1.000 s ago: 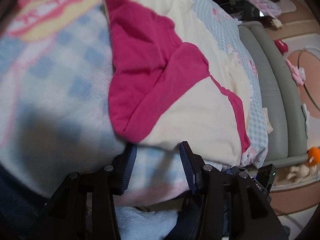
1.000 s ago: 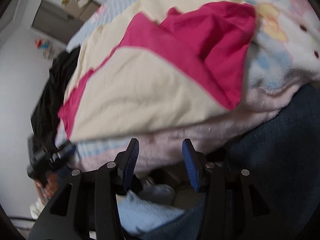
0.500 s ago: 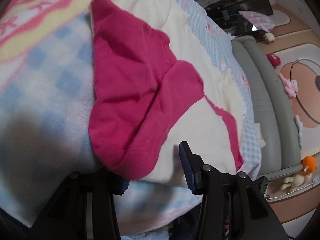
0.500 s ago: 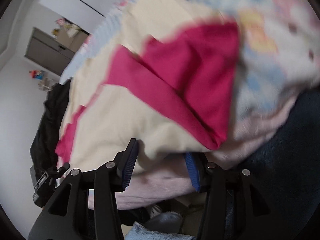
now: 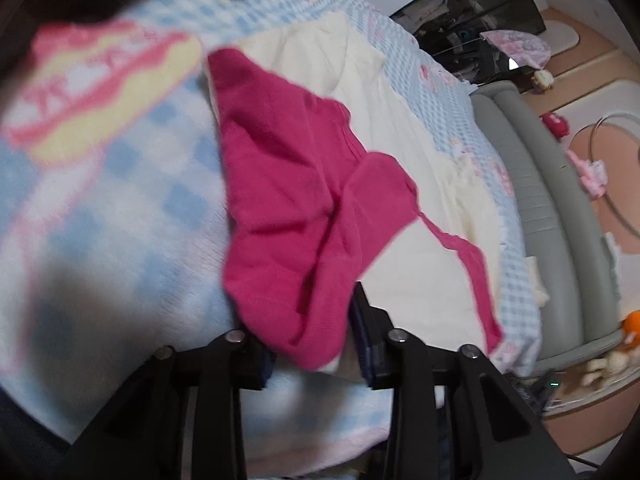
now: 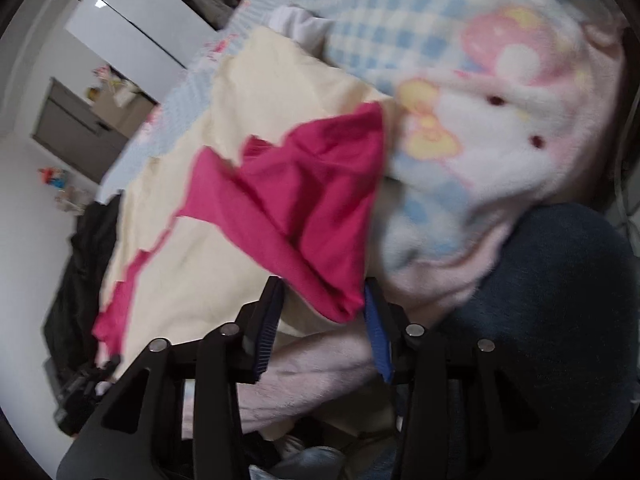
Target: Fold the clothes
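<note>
Cream and pink garment (image 5: 400, 184) spread on a checked blanket (image 5: 120, 208), left gripper (image 5: 310, 344) half open with the garment's pink folded corner between its jaws, right gripper (image 6: 324, 320) half open, just closing, around the near pink edge, grip unclear

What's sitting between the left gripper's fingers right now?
In the left wrist view, the pink folded corner of the garment hangs between the left gripper's fingers, with cream fabric beside it. Whether the pads press on it cannot be told.
</note>
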